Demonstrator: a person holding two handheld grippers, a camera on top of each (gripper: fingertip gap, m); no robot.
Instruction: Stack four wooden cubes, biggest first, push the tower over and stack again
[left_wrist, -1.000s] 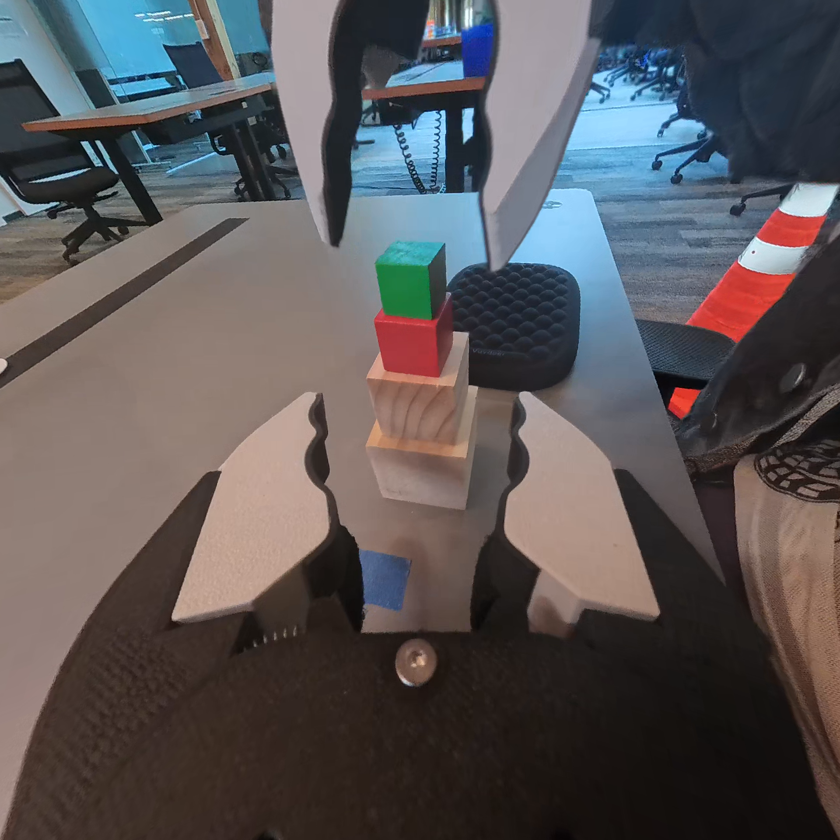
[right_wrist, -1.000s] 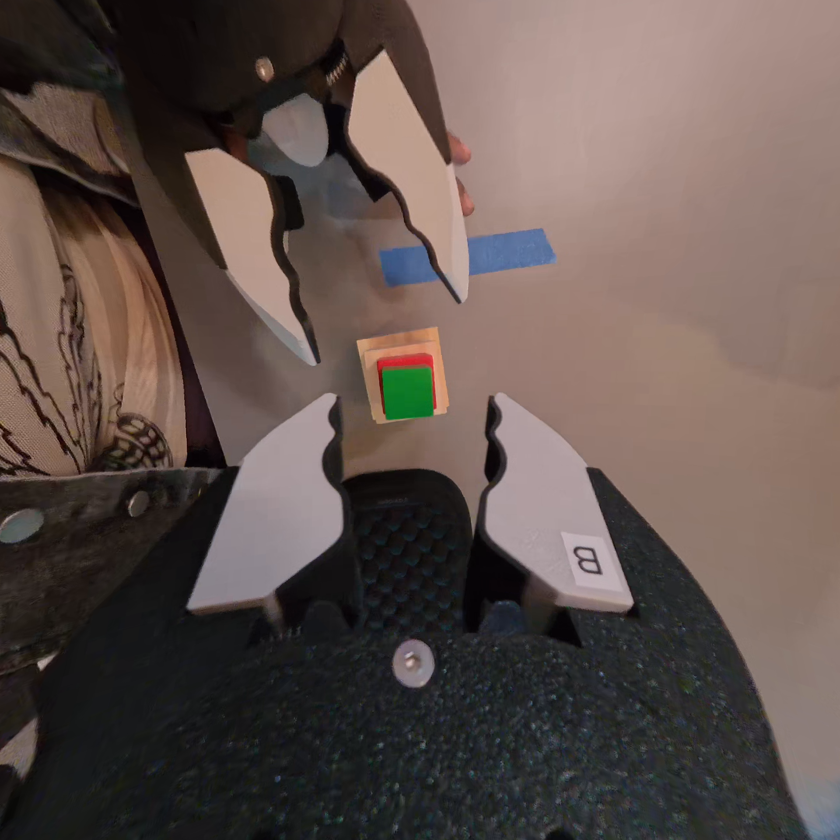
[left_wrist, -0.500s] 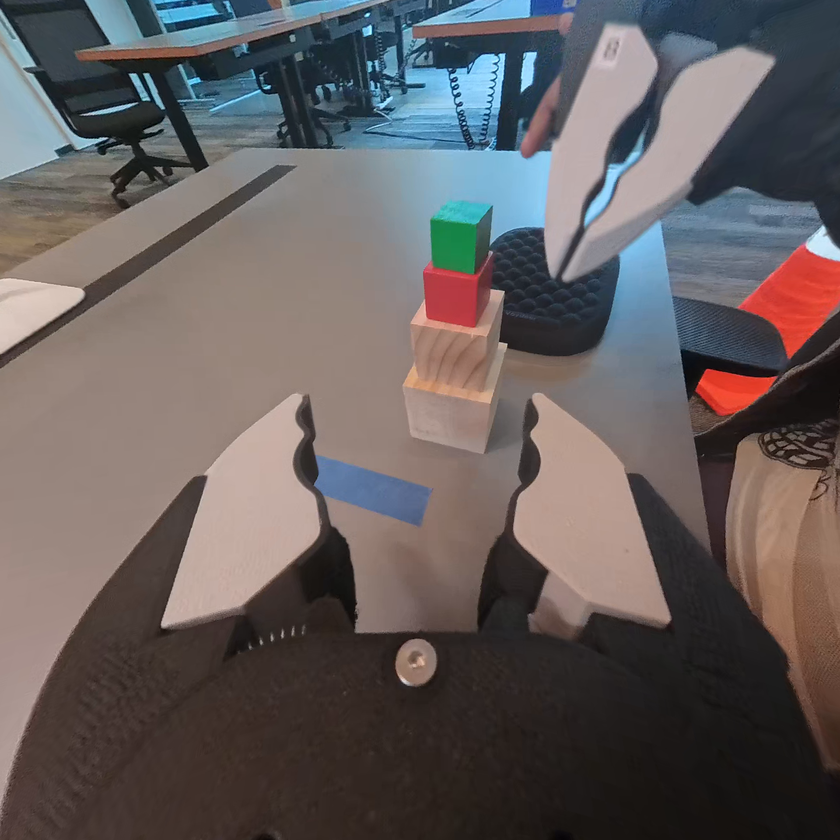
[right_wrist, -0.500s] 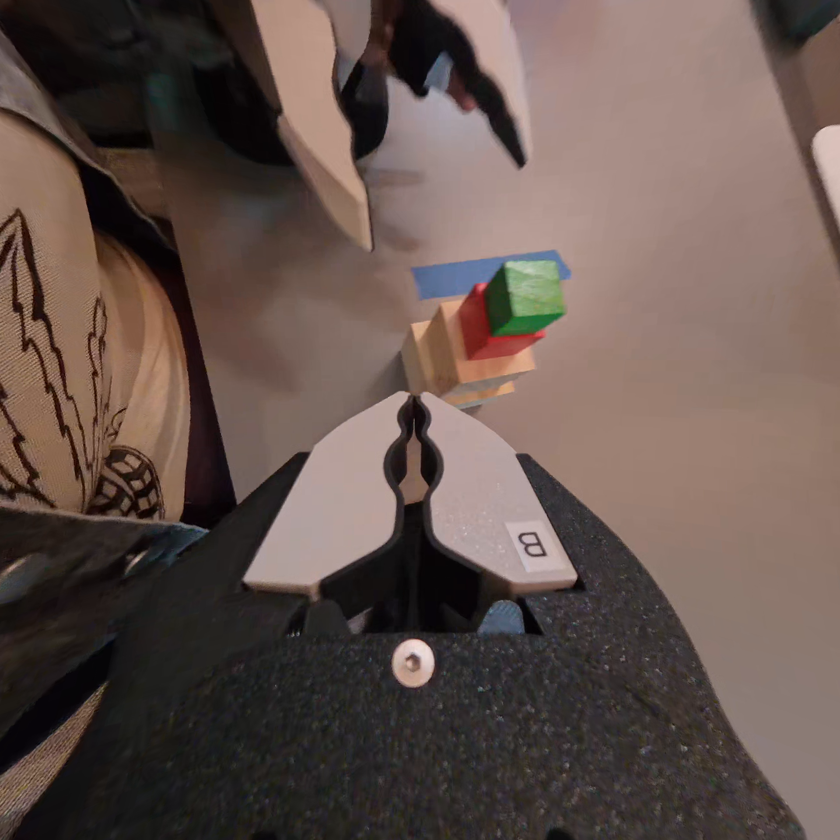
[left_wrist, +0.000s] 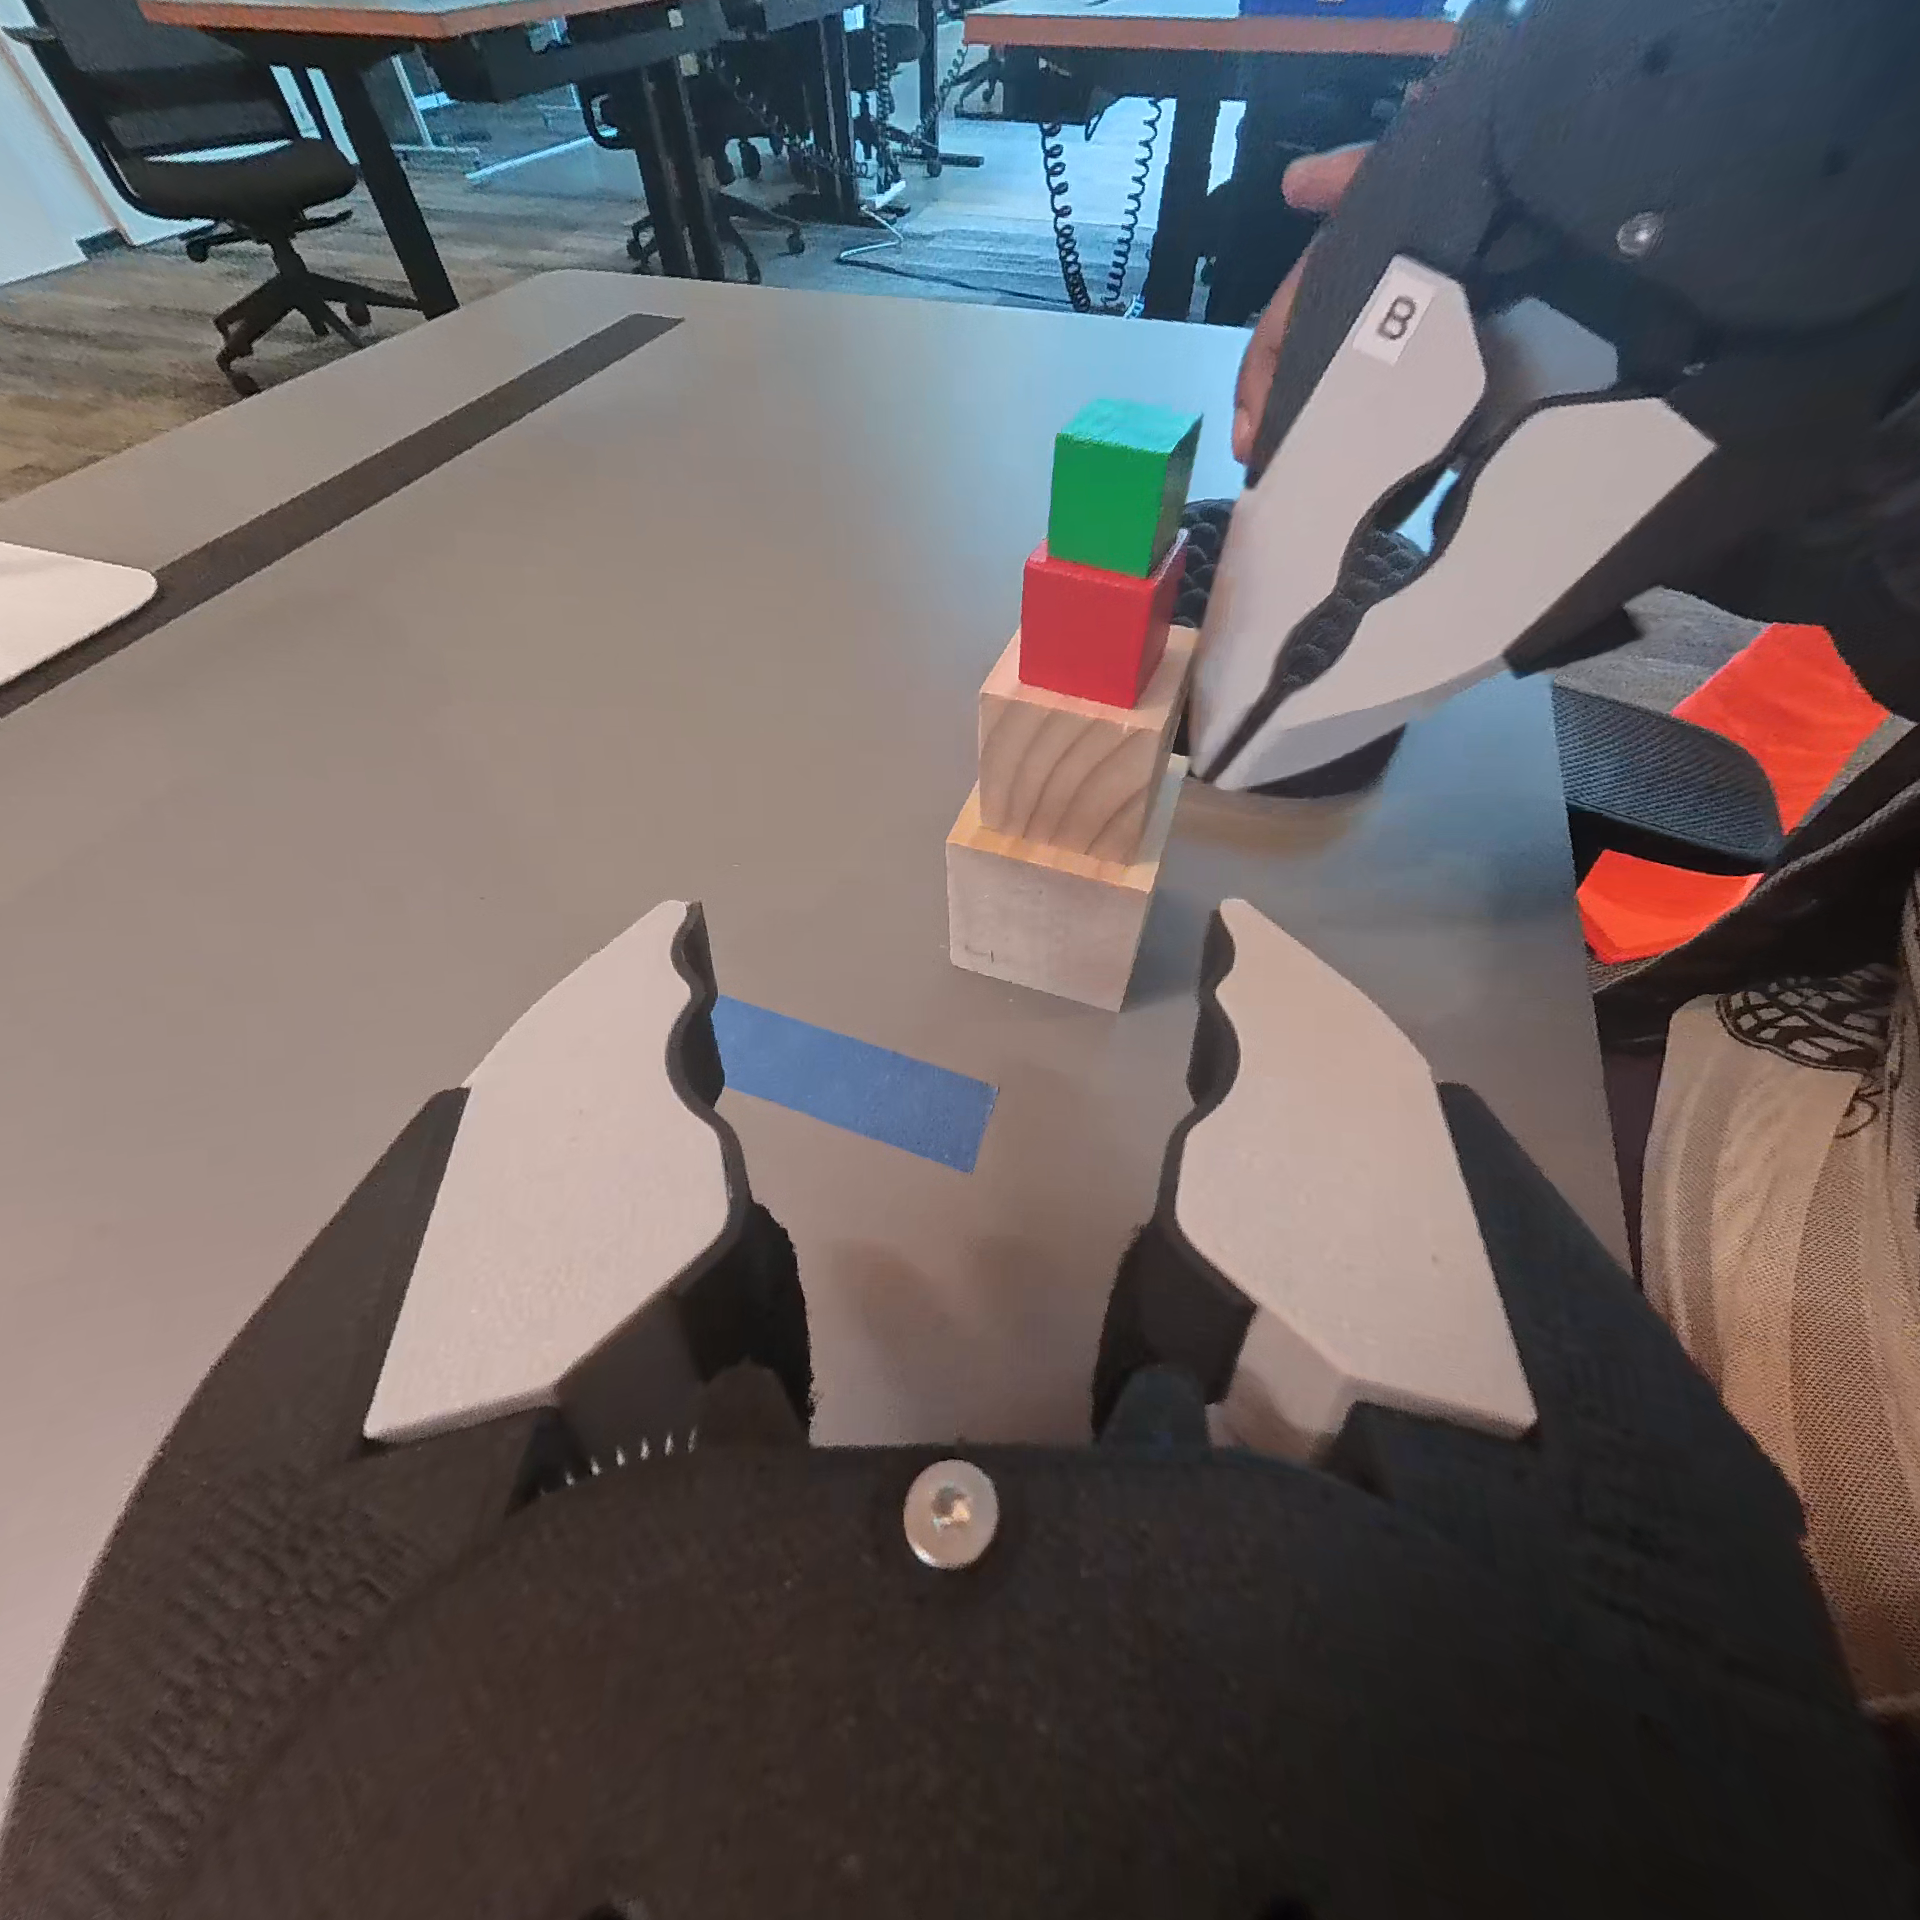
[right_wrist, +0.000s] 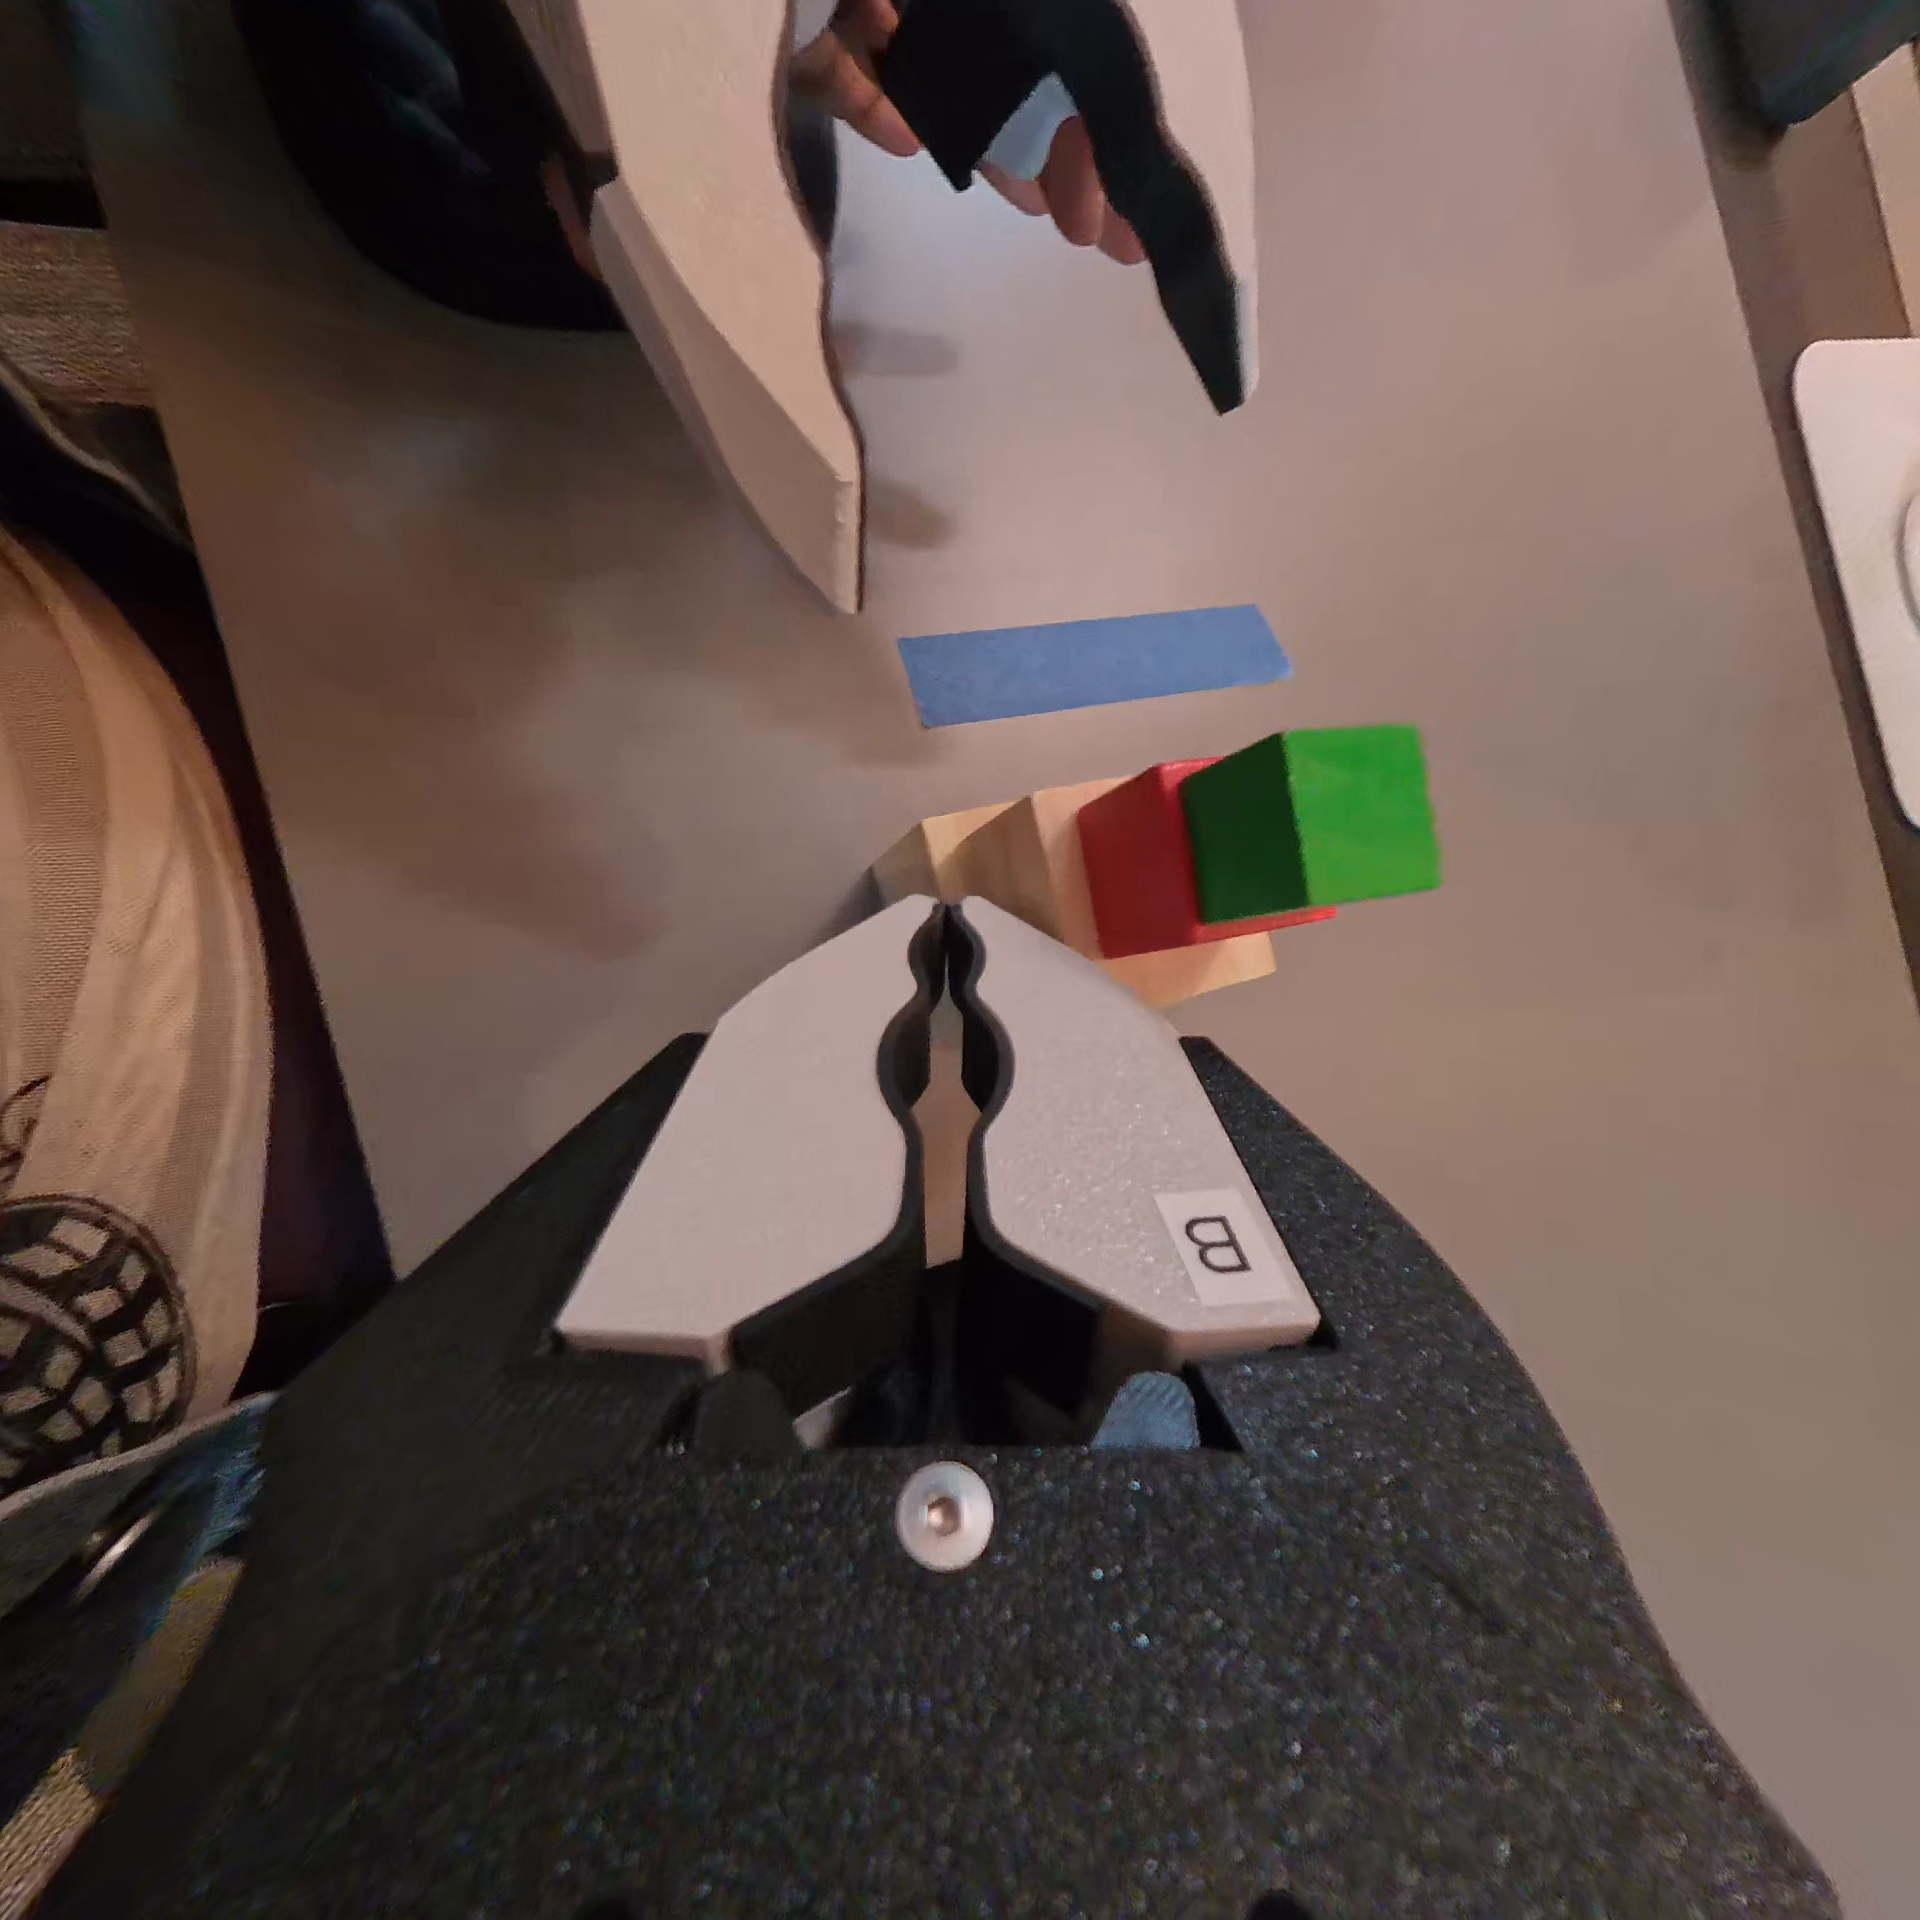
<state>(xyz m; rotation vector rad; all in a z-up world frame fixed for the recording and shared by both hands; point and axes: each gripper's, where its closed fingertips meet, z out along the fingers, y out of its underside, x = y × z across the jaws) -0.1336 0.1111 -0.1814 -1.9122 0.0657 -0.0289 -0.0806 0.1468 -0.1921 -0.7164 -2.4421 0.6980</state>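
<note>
A tower of four wooden cubes stands upright on a grey table (left_wrist: 520, 727), toward its right side: the largest pale cube (left_wrist: 1049, 914) at the bottom, a smaller pale cube (left_wrist: 1075, 764) on it, then a red cube (left_wrist: 1091, 629), and a green cube (left_wrist: 1117, 488) on top. The right gripper (left_wrist: 1210, 764) has its two fingers pressed together with nothing between them; its tip points down at the tower's right side, level with the second cube, though actual contact cannot be made out. The left gripper (left_wrist: 951, 961) is spread wide and bare, hanging nearer than the tower and slightly to its left. A blue tape strip (left_wrist: 857, 1081) lies flat just near-left of the bottom cube. A black textured pad (left_wrist: 1351, 582) sits behind the right gripper. The table's right edge runs close beside the tower, while broad bare tabletop extends to the left and far side.
</note>
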